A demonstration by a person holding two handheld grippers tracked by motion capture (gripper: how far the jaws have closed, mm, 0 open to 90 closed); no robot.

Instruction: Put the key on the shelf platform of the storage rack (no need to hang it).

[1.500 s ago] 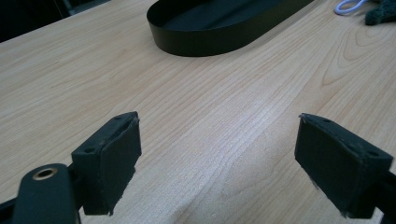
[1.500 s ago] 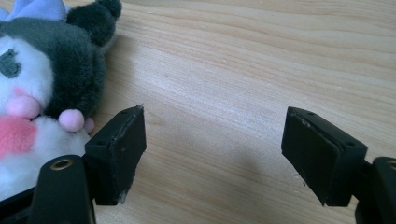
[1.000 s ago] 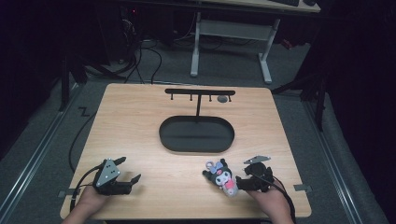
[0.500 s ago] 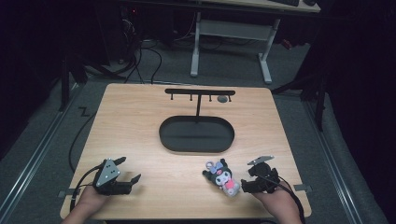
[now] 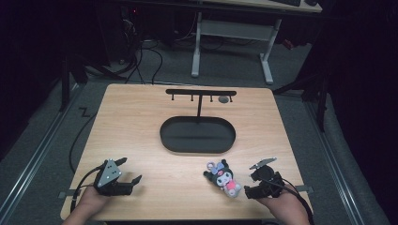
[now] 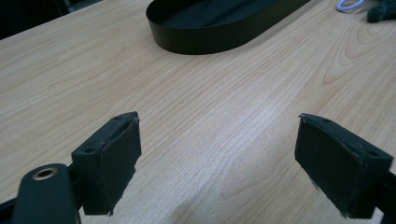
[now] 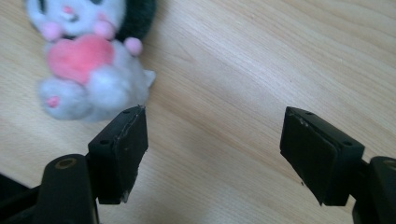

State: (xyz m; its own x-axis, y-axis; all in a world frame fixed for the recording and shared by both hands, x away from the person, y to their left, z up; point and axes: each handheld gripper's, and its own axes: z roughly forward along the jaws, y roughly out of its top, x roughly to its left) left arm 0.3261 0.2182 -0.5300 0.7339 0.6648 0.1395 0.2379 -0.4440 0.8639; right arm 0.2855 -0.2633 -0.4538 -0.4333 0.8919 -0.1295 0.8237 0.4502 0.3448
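Lying just beside right gripper point(image 5: 251, 185): plush toy point(image 5: 222, 177).

Pale wood-grain table point(image 5: 141, 122), black oval tray point(image 5: 197, 135), white-and-black plush toy point(image 5: 224, 176) with pink heart

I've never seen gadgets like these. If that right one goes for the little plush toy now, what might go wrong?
The plush toy lies off to one side of the open right gripper, not between its jaws, so closing now would probably pinch air or just nudge it. It also lies near the table's front edge, so a clumsy push might slide it off.
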